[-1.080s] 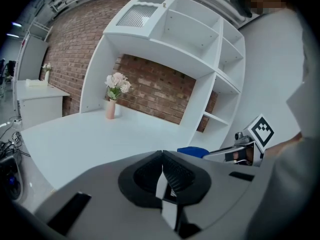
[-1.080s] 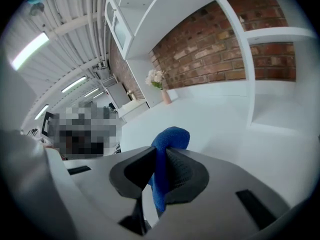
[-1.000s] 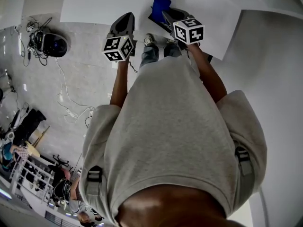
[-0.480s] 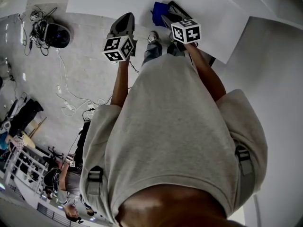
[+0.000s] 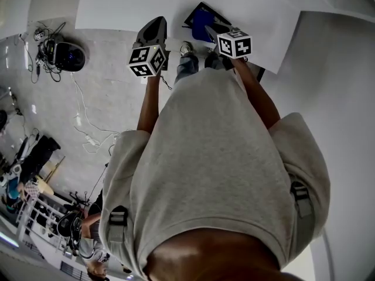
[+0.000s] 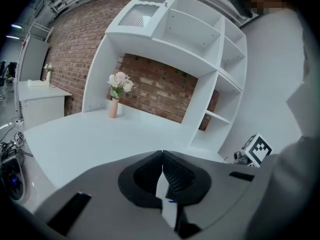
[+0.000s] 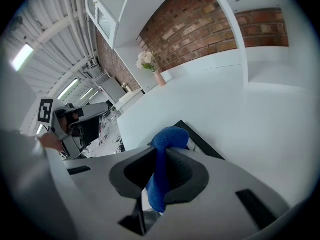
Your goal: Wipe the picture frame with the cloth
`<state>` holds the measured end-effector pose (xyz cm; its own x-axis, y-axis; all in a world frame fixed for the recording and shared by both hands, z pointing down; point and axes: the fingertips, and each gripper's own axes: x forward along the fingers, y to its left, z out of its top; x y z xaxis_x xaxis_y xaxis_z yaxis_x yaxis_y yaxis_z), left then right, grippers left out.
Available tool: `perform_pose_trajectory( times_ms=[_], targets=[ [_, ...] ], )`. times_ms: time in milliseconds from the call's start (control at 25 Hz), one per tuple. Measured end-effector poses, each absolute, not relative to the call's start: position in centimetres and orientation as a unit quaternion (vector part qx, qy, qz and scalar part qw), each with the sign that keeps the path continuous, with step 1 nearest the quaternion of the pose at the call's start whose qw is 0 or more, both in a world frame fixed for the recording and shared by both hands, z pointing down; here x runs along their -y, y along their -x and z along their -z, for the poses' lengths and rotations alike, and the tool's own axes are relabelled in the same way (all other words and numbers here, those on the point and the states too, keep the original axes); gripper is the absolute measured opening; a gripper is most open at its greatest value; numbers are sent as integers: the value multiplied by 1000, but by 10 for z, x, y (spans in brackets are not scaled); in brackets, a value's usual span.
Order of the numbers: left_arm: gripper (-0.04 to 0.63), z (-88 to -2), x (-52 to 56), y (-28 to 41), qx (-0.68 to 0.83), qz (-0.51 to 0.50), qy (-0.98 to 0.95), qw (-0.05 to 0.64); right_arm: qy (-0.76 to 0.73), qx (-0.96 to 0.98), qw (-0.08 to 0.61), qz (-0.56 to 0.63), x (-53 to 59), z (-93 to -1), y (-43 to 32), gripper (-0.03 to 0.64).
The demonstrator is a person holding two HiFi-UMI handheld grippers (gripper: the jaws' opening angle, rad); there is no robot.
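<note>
A black picture frame [image 5: 218,17] lies flat near the front edge of the white table [image 5: 129,4]. My right gripper [image 5: 207,30] is shut on a blue cloth [image 5: 201,19], and the cloth's free end hangs over the frame. In the right gripper view the cloth [image 7: 161,169] is pinched between the jaws, and the frame's dark edge [image 7: 202,145] shows just beyond it. My left gripper [image 5: 156,23] hovers off the table's edge, to the left of the frame. Its jaws [image 6: 162,156] are shut with nothing in them.
A pink vase of flowers [image 6: 116,98] stands at the back of the table under white shelving [image 6: 210,59]. On the floor to the left lie cables and a black device [image 5: 67,56]. People and equipment are at the lower left [image 5: 82,233].
The right gripper and its cloth have shifted slightly right and nearer, so the cloth now sits over the frame. The left gripper has stayed in place.
</note>
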<state>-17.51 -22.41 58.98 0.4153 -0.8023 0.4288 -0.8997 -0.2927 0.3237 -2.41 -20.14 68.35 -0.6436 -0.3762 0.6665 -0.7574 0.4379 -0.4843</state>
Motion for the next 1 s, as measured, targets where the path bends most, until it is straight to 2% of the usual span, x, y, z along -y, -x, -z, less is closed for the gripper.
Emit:
perform_pose_trajectory(
  times_ms=[1000],
  targets=[
    [17, -587, 252, 99, 467, -102, -841, 256, -440, 753, 222, -436, 170, -696, -94, 64]
  ],
)
